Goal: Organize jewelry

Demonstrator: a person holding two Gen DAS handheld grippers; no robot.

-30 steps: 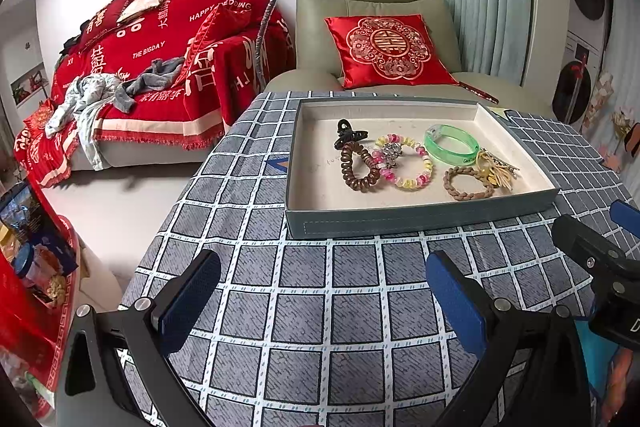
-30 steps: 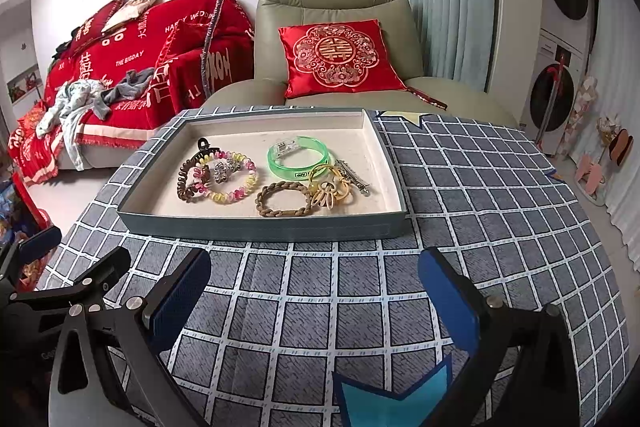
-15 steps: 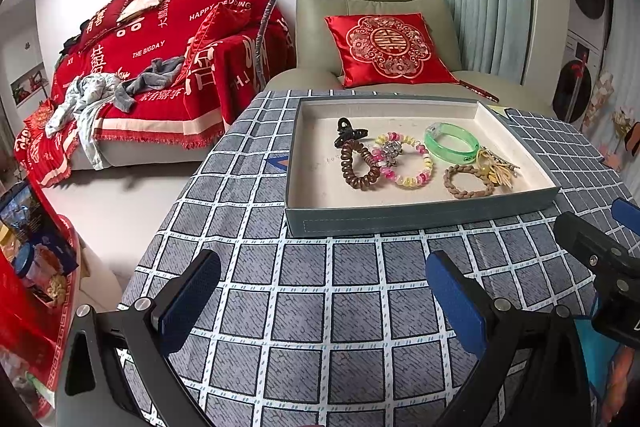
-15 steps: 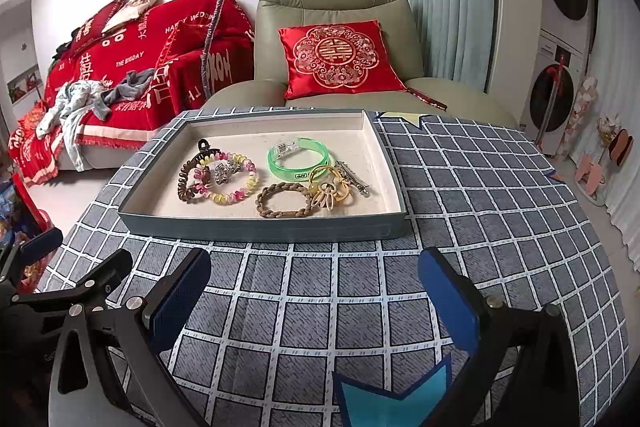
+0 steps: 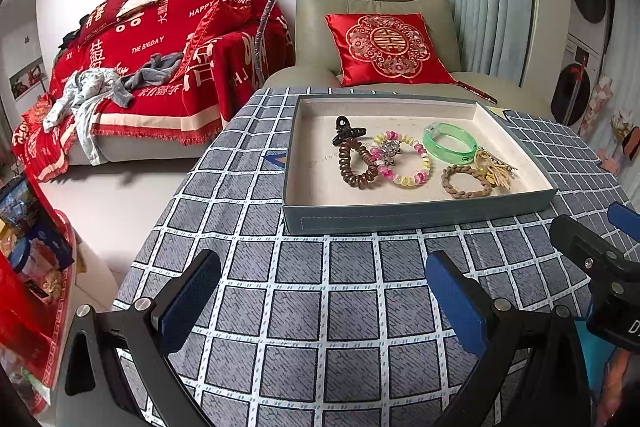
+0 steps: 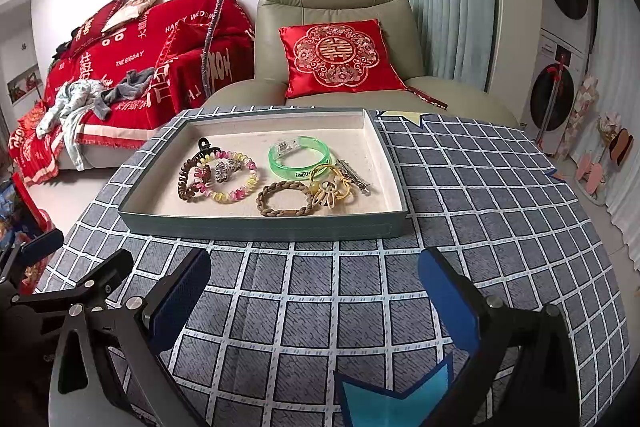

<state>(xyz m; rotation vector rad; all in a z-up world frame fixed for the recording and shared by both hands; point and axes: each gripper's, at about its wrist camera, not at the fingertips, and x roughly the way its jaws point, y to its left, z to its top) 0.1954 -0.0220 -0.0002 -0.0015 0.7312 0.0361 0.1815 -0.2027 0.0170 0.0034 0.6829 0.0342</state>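
Observation:
A grey tray (image 5: 416, 217) (image 6: 260, 227) with a cream lining sits on the checked tablecloth. Inside lie a black hair clip (image 5: 346, 131), a brown spiral hair tie (image 5: 354, 167) (image 6: 188, 183), a pink-and-yellow bead bracelet (image 5: 404, 159) (image 6: 232, 177), a green bangle (image 5: 450, 143) (image 6: 300, 157), a braided brown band (image 5: 466, 181) (image 6: 284, 199) and a gold key ring with charms (image 5: 494, 171) (image 6: 334, 187). My left gripper (image 5: 320, 301) and my right gripper (image 6: 314, 297) both hover open over the cloth, in front of the tray, with nothing between their fingers.
The table's left edge (image 5: 160, 211) drops to the floor beside a red-covered sofa (image 5: 160, 59). A green armchair with a red cushion (image 5: 388, 47) stands behind the table. A blue arrow marker (image 6: 392, 395) lies on the cloth near the right gripper. Red packaging (image 5: 28, 267) sits lower left.

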